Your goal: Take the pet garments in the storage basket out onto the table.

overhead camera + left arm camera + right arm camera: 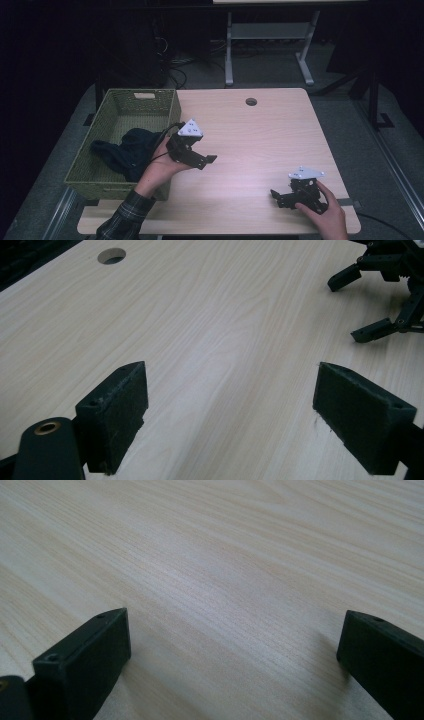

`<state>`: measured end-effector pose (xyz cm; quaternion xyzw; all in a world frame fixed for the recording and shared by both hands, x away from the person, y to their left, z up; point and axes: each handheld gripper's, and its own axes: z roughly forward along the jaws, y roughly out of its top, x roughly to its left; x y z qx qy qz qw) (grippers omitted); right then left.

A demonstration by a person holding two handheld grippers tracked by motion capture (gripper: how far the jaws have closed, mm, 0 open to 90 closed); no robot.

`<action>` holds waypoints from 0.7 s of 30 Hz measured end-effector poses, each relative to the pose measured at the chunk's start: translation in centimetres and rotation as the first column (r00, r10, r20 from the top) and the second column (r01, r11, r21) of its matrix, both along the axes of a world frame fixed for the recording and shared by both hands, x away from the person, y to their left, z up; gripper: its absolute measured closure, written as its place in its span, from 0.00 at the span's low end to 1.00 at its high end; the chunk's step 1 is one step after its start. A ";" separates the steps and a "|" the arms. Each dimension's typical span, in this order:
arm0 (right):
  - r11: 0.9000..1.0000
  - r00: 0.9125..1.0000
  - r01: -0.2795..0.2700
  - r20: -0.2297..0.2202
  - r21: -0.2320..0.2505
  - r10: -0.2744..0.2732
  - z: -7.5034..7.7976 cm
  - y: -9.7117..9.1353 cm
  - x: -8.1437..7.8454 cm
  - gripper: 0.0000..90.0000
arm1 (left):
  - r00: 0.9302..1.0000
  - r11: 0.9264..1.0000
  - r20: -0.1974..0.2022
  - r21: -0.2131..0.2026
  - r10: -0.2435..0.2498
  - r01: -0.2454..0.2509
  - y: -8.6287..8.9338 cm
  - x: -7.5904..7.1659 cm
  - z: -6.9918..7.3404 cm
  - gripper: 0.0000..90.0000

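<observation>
Dark clothing (127,152) lies bunched inside the green woven basket (170,107), which sits at the left edge of the table (260,140), partly overhanging it. The garment, a dark blue or black knit piece by the look of it, rests against the basket's near right corner and no part hangs over the rim.

Left gripper (202,159) hovers above the table just beside the basket's right wall, its jaws spread wide with nothing between them; its own view shows bare wood grain between the two pads (117,415). Right gripper (282,195) rests low near the table's front right corner, well apart from the basket, jaws likewise wide and empty, and it shows in the left gripper view too (385,295).

Judging from how things lie, the putting-away looks done: the clothing is in the basket, both grippers are empty, and no other item lies on the wood. What may be left is only to settle the hands at rest.
</observation>
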<state>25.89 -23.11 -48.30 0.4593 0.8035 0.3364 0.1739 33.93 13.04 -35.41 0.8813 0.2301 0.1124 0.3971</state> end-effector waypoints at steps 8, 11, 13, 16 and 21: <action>1.000 1.000 0.001 0.000 0.001 -0.001 0.0 0.0 0.0 0.01 | 1.000 1.000 -0.002 -0.004 0.031 -0.031 1.8 0.3 0.5 0.16; 1.000 1.000 0.002 0.000 0.002 -0.002 0.0 0.0 0.0 0.01 | 0.999 0.999 0.002 -0.008 0.044 -0.044 2.3 0.4 0.6 0.16; 1.000 1.000 0.002 0.000 0.002 -0.002 0.0 0.0 0.0 0.01 | 0.999 0.999 0.000 -0.010 0.050 -0.050 2.7 0.4 0.7 0.16; 1.000 1.000 0.002 0.000 0.001 -0.002 0.0 0.0 0.0 0.01 | 0.998 0.998 0.002 -0.014 0.062 -0.062 3.2 0.5 0.8 0.16; 1.000 1.000 0.002 -0.001 0.001 -0.002 0.0 0.0 0.0 0.01 | 0.998 0.998 0.001 -0.005 0.070 -0.070 4.1 0.6 1.0 0.16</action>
